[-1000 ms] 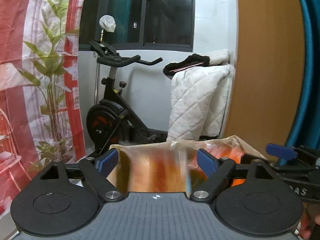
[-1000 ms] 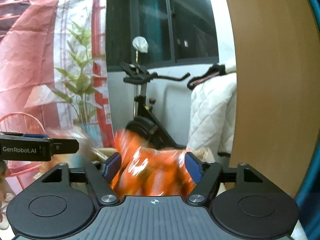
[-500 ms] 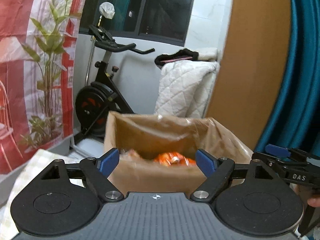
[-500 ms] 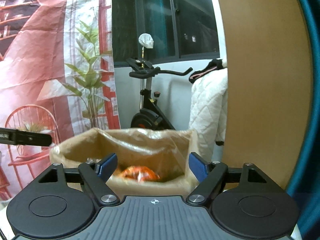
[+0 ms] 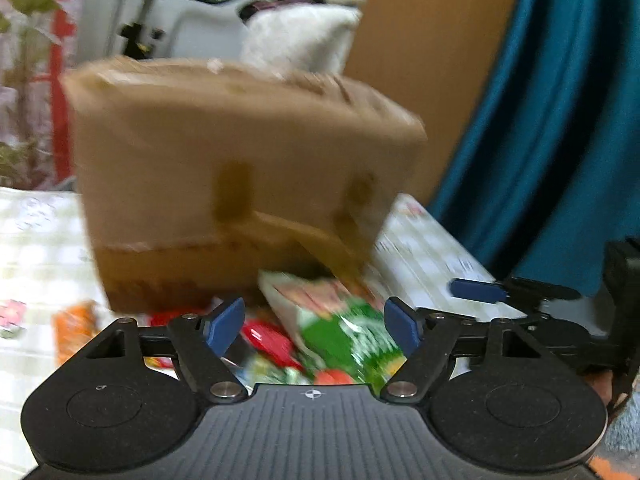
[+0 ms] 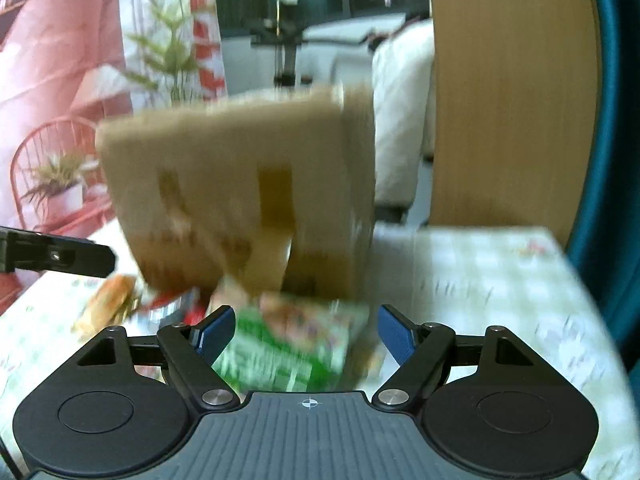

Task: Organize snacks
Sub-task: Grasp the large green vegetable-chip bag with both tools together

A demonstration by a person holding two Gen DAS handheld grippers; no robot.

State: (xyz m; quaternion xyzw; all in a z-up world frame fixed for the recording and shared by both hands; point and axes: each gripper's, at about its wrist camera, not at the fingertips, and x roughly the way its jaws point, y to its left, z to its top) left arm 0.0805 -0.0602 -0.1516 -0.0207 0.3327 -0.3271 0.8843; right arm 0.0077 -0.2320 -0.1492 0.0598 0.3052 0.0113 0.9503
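Left claw (image 5: 314, 326): jaws closing, nothing pressed, a green snack packet (image 5: 348, 336) just ahead between them. Right claw (image 6: 306, 330): jaws apart, empty, above the same green packet (image 6: 280, 344); glossy, crinkled film, blurred. Red packet (image 5: 268, 342) and orange packet (image 5: 74, 330) alongside. Beyond, a brown cardboard box (image 5: 240, 176), taped, on the checked tabletop (image 6: 500, 280).

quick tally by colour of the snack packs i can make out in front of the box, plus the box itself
Blurred frames, so this counts only what can be made out.
cardboard box: 1
green snack pack: 1
red snack pack: 1
orange snack pack: 1
total: 4
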